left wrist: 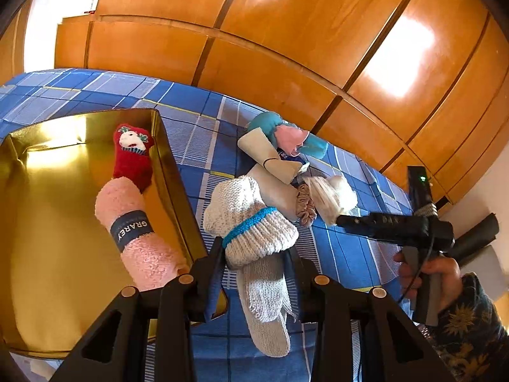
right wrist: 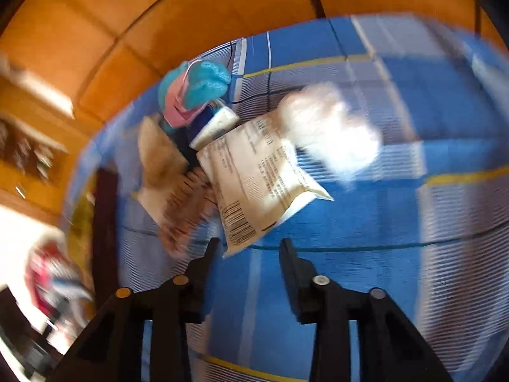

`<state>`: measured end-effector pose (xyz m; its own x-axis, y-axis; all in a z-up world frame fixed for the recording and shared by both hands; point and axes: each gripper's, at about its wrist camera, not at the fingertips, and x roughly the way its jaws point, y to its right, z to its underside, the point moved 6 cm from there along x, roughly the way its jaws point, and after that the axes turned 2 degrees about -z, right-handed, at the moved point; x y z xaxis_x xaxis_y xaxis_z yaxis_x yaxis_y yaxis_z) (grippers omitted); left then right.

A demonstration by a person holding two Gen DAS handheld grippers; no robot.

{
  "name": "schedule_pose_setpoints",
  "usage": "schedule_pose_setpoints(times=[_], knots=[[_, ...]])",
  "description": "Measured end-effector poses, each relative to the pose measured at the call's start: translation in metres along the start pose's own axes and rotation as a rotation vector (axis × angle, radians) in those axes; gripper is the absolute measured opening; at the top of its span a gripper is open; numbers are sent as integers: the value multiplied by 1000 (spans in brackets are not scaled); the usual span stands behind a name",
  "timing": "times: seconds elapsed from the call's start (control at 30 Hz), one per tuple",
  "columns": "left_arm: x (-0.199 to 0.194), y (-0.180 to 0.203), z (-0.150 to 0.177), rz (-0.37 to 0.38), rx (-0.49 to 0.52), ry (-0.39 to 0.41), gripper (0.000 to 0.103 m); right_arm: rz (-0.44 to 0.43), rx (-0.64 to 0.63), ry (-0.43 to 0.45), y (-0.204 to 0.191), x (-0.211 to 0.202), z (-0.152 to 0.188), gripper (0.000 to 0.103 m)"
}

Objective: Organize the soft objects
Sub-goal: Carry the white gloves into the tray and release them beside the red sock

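Observation:
My left gripper [left wrist: 256,258] is shut on a white knit sock bundle [left wrist: 251,219] with a teal band, held just right of the gold tray [left wrist: 57,222]. In the tray lie a red sock [left wrist: 132,156] and a rolled pink sock [left wrist: 133,232]. Beyond sits a pile: a teal and pink sock [left wrist: 286,133], a beige pouch [left wrist: 267,156], a brown scrunchie [left wrist: 305,205] and a white fluffy piece [left wrist: 334,197]. My right gripper [left wrist: 342,221] points at that fluffy piece from the right. In the blurred right wrist view its jaws [right wrist: 248,251] stand apart with nothing between them, above a printed packet [right wrist: 254,184].
Everything rests on a bed with a blue plaid cover [left wrist: 334,254]. Orange wooden wardrobe doors [left wrist: 286,47] rise behind it. A hand in a patterned sleeve [left wrist: 445,273] holds the right gripper at the right edge.

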<state>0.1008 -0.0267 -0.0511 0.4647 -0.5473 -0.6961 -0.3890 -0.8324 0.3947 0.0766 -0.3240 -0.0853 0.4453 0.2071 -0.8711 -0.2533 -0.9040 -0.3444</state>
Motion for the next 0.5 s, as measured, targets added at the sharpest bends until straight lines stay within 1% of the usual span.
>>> schedule_pose_setpoints(times=[0.07, 0.13, 0.2, 0.27, 0.3, 0.37, 0.4, 0.5], knots=[[-1, -2, 1, 2, -5, 2, 35, 57, -81, 40, -7, -11, -4, 38], [-1, -2, 0, 4, -9, 2, 35, 63, -101, 60, -13, -15, -10, 38], [-4, -3, 0, 3, -10, 4, 35, 63, -150, 36, -27, -14, -14, 38], [-7, -5, 0, 0, -12, 10, 35, 55, -242, -12, -46, -9, -14, 40], [-9, -7, 0, -1, -12, 14, 35, 81, -283, -8, -49, -11, -15, 44], [-11, -11, -1, -10, -16, 16, 35, 183, -373, 22, -52, -12, -21, 45], [-11, -14, -1, -12, -22, 16, 35, 228, -413, 22, -51, -8, -25, 46], [-13, -22, -2, -10, -47, 19, 35, 285, -422, -32, -39, 17, -37, 47]])
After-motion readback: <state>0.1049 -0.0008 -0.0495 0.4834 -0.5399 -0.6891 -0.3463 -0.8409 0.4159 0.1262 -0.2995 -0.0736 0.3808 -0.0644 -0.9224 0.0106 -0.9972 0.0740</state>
